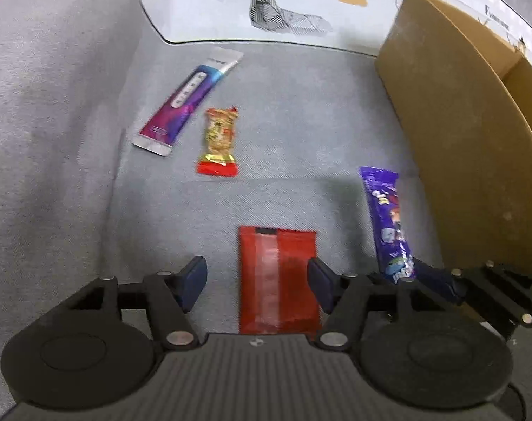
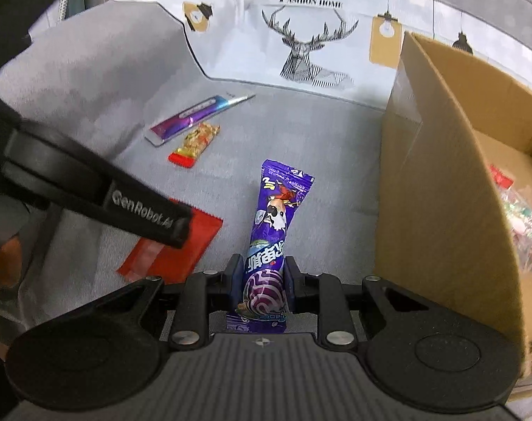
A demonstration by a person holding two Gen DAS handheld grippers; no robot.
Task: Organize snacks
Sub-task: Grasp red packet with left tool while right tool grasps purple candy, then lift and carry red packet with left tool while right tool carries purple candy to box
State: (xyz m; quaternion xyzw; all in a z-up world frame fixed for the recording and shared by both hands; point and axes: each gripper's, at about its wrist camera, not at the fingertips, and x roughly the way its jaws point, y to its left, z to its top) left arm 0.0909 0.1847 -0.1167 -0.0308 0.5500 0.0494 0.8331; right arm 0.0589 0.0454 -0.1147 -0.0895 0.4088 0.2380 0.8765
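From my left wrist I looked down on the grey sofa seat (image 1: 301, 112); my left gripper (image 1: 257, 282) stood with its fingers apart, straddling the near end of the red packet (image 1: 278, 280), the right pad just at its edge, nothing squeezed yet. Farther off lay the long purple-and-silver sachet (image 1: 186, 101) and just beside it the gold-and-red candy (image 1: 219, 142); the purple wrapper (image 1: 388, 224) ran along beside the cardboard box (image 1: 459, 140).

From my right wrist the story was different; my right gripper (image 2: 262, 287) had its fingers clamped on the lower end of that purple wrapper (image 2: 269, 231), which pointed away from me over the seat; the box (image 2: 452, 189) stood open just to the right, with a few wrapped sweets already inside. I judged this the pick-up step for two snacks at once; next the right needed a lift over the box wall and a release inside, while the left needed to close on the red packet (image 2: 181, 245).
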